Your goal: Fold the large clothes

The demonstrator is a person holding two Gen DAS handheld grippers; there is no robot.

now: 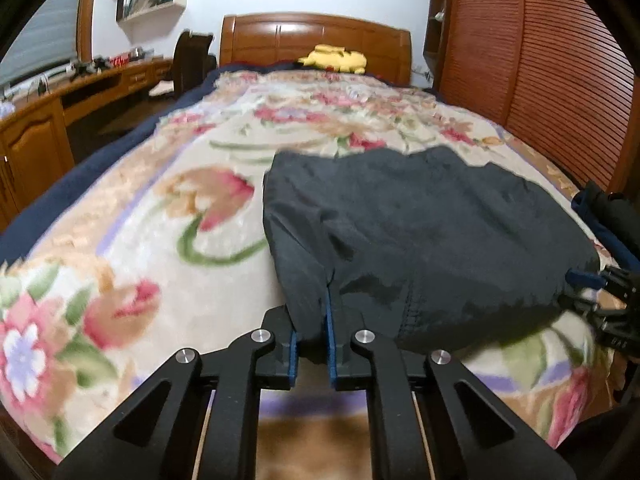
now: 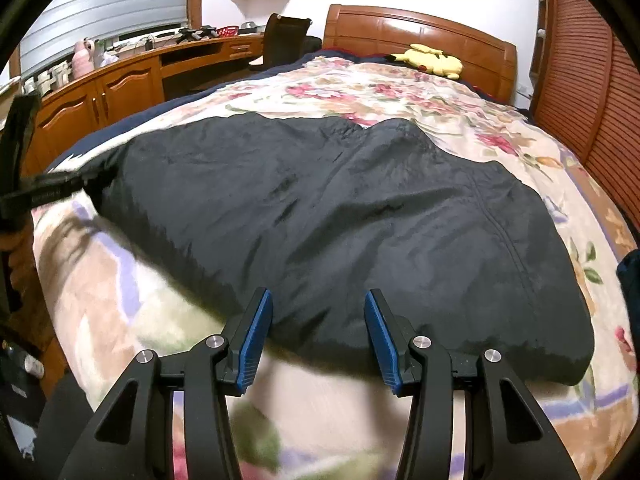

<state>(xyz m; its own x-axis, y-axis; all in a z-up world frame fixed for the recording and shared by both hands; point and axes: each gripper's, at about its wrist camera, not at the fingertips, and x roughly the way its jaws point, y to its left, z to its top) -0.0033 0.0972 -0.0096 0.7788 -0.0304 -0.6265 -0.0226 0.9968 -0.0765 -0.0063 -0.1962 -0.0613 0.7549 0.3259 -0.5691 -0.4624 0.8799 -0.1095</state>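
Here, dark garment on floral bedspread.

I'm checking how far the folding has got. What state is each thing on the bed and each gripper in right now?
Dark garment: spread on the bed, rumpled, near corner pinched.
Left gripper: shut on the garment's corner.
Right gripper: open at the garment's near edge, not gripping.
Floral blanket: laid over the bed, under the garment.
Yellow plush toy: lying by the headboard.

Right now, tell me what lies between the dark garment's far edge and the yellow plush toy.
Only the floral blanket: no other item between the dark garment and the yellow plush toy, shown in the right wrist view.
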